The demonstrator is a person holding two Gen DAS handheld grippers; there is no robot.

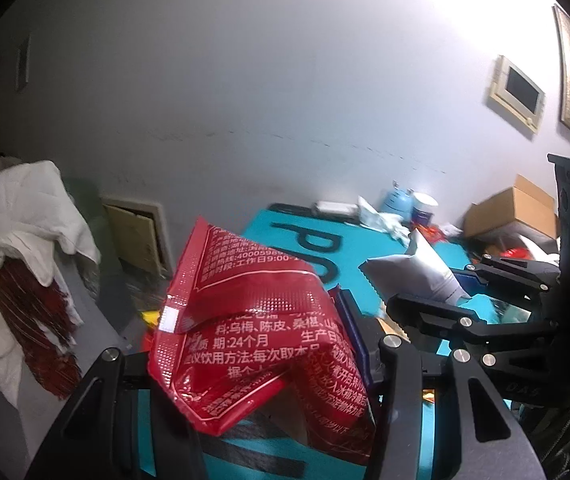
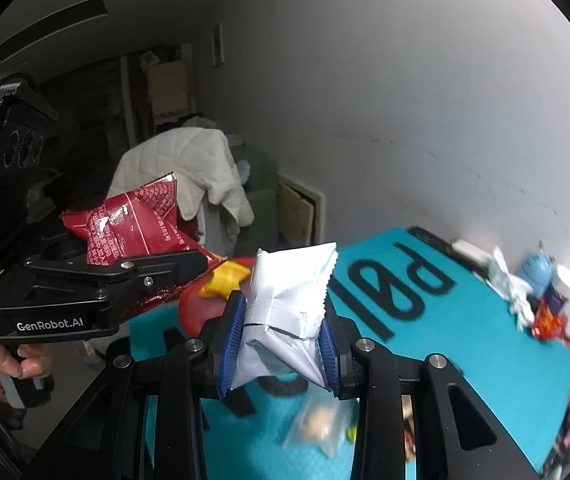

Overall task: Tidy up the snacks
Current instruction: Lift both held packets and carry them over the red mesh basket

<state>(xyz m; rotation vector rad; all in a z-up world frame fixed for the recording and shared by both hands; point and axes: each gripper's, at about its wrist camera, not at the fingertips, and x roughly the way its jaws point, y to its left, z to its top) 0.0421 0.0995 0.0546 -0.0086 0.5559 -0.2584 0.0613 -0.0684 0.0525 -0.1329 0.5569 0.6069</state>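
My left gripper (image 1: 261,364) is shut on a crumpled red snack packet (image 1: 253,320) with white print, held up above the teal mat (image 1: 285,232). The packet also shows in the right wrist view (image 2: 133,224), with the left gripper (image 2: 157,268) clamped on it. My right gripper (image 2: 281,344) is shut on a white snack packet (image 2: 289,296) between its blue pads (image 2: 232,340). That white packet also shows in the left wrist view (image 1: 409,272), held by the right gripper (image 1: 437,300).
A clear bag of snacks (image 2: 321,428) lies on the teal mat (image 2: 465,320) below my right gripper. A yellow packet (image 2: 225,276) and a red object (image 2: 201,308) lie at the mat's left. Bottles (image 1: 397,200), wrappers and a cardboard box (image 1: 513,208) crowd the far end. A white quilt (image 1: 17,232) hangs at left.
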